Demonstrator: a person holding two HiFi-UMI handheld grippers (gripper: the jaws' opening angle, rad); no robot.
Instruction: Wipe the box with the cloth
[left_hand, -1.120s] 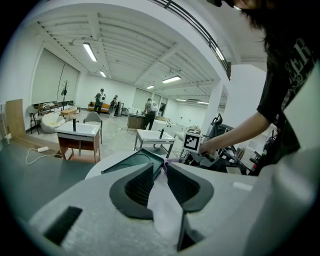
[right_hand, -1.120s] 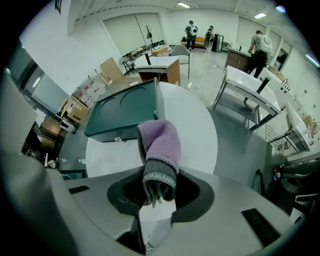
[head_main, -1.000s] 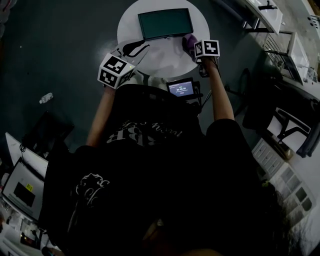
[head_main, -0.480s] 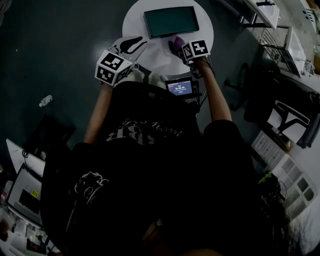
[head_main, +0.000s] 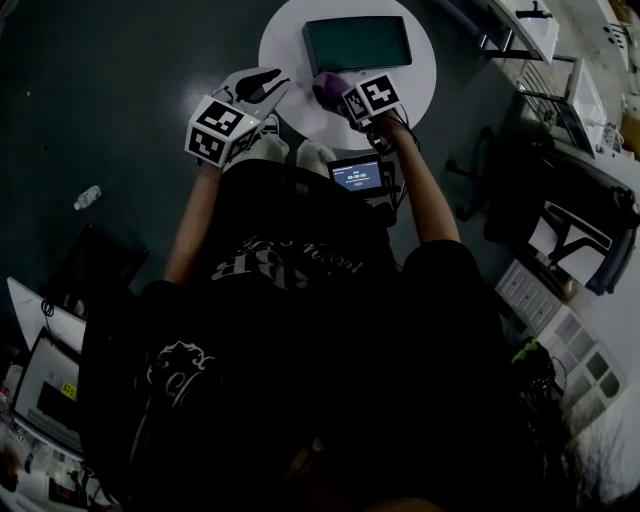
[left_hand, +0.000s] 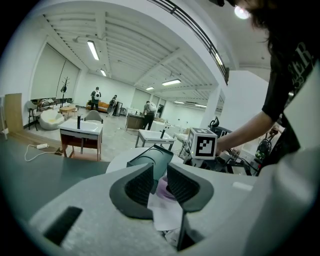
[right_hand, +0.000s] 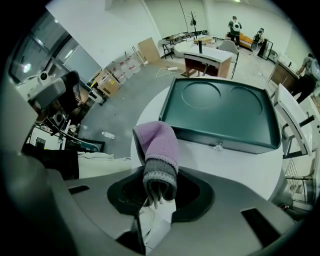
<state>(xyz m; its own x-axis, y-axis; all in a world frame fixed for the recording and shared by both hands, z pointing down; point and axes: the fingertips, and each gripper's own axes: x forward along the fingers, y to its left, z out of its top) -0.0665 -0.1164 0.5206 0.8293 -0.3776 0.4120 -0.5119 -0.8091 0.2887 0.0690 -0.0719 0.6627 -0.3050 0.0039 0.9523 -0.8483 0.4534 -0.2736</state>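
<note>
Leftward since a second ago goes the purple cloth (head_main: 326, 88), now near the front left corner of the dark green box (head_main: 357, 43). Left gripper (left_hand: 160, 176) hovers over the round white table's (head_main: 400, 90) edge, jaws apart and empty. Right gripper (right_hand: 159, 189) clamps the cloth just before the box.

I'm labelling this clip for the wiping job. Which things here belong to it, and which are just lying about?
Job: purple cloth, held in the right hand-held gripper; dark green box; round white table under it; left hand-held gripper, open, empty.
Lying about: bottle on the floor; laptop; small screen at the person's waist.
</note>
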